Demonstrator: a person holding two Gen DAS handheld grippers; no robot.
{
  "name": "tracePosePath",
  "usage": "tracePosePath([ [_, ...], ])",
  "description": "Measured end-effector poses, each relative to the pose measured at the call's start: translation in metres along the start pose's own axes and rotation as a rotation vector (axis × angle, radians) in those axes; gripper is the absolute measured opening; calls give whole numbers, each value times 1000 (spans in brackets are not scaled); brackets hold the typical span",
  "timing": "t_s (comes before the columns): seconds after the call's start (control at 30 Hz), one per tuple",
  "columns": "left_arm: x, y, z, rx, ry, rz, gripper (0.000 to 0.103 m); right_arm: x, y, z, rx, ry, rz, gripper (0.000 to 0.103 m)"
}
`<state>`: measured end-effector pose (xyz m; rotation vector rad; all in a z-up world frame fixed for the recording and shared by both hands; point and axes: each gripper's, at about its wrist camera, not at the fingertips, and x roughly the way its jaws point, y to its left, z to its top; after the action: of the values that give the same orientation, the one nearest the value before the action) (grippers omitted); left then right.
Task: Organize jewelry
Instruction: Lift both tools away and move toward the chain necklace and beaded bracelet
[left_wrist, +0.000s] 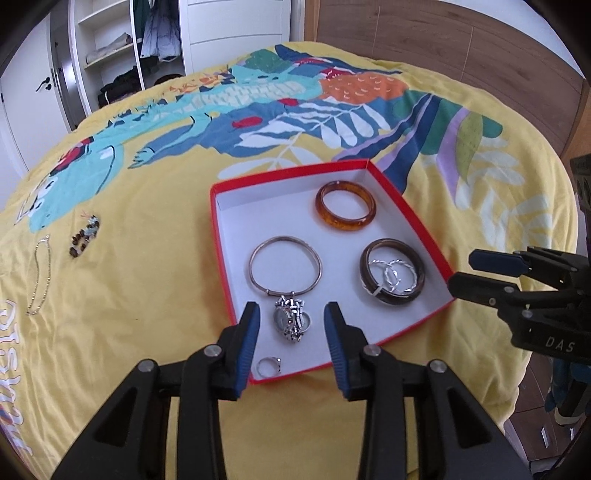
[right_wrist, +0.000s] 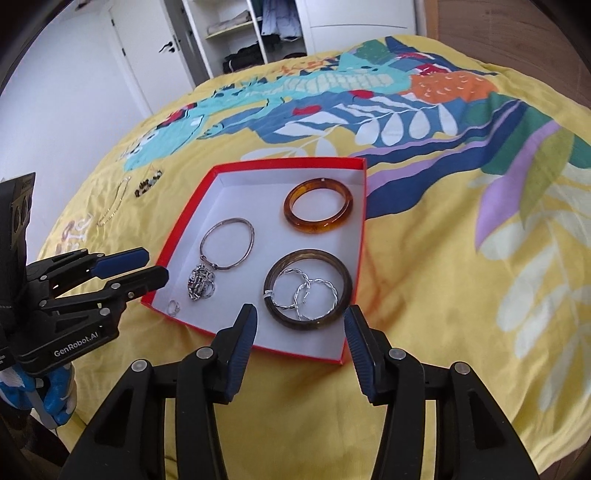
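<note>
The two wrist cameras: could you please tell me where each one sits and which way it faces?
Left wrist: rides the left gripper, looking forward and down at the red box's near left corner, open jaws either side of the watch; the right gripper enters from the right.
Right wrist: rides the right gripper, facing the box's near right, jaws open before the dark bangle; the left gripper and a blue glove show left.
Shared: box, amber bangle, yellow bedspread.
</note>
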<state>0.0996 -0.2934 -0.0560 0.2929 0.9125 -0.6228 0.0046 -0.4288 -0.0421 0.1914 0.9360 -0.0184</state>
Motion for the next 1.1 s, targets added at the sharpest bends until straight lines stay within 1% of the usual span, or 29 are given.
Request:
tracePosePath([
  [0.1,-13,0,-1,1,-21,16,34,-11,0,-2,17,-15,-4,49],
  [0.27,-37,14,-7,-40,-44,13,34,-32,2,-3,36,-46,-8,50],
  [0.37,-50,28,-9,-60,-55,30,34,-38,9,1,28,-58,-5,50],
  [0.5,-60,54,-16,-96,-60,57,34,-38,30,12,-11,-66,3,50],
  [0.7,-64,108,-29,-166,-52,113,35,-26,72,28,-78,-62,28,50],
  [0.73,-64,122,-32,-183,-50,130,37,-23,78,31,-88,-59,32,50],
  [0.83,-66,153,-42,-222,-54,171,49,-12,101,40,-123,-50,45,50],
  [1.1,-65,237,-66,-319,-60,291,52,29,157,63,-202,-17,77,53],
])
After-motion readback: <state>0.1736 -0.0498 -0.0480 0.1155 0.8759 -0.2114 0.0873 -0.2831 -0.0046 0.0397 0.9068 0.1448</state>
